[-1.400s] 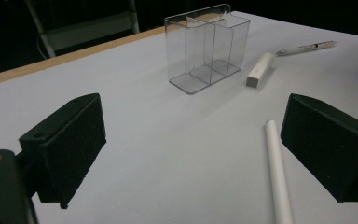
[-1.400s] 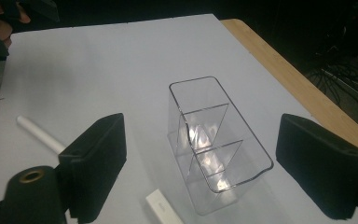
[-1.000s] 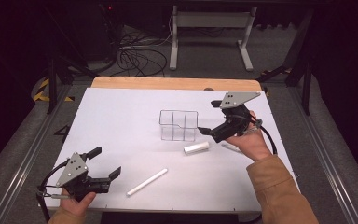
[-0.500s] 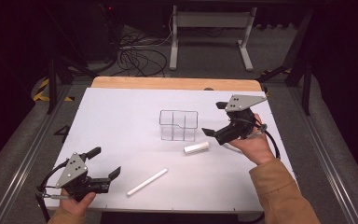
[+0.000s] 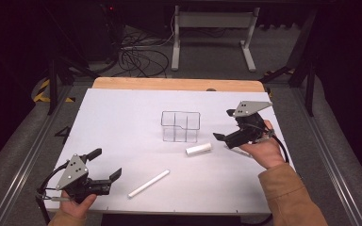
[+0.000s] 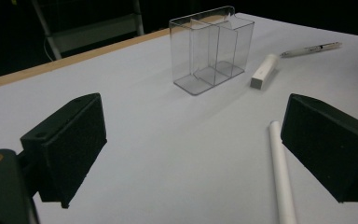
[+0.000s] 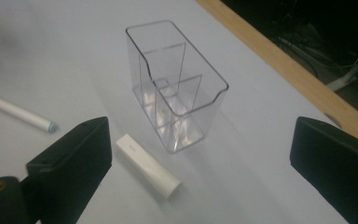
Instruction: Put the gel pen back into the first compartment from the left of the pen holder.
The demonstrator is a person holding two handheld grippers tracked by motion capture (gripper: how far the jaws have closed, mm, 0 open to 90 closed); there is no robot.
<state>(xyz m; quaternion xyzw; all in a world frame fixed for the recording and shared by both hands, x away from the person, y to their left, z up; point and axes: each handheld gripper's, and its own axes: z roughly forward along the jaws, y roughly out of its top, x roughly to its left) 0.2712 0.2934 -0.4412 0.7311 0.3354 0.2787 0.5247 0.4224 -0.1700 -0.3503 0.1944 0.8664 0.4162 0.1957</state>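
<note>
Desk [image 5: 122, 117]: white sheet, dark room behind
Short white tube [image 5: 199, 149]: lying just before clear organizer [image 5: 180, 126]
Right hand-held gripper [image 5: 224, 126]: jaws apart, just closing slightly, nothing between
Left hand-held gripper [image 5: 107, 164]: jaws apart, idle
Handling: likely light, stiff, smooth; grip across middle

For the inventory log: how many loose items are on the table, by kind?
Clear plastic divided organizer box: 1
Short white stubby cylinder: 1
Long white stick-like pen: 1
Thin clear-barrelled pen: 1
Total: 4
</note>
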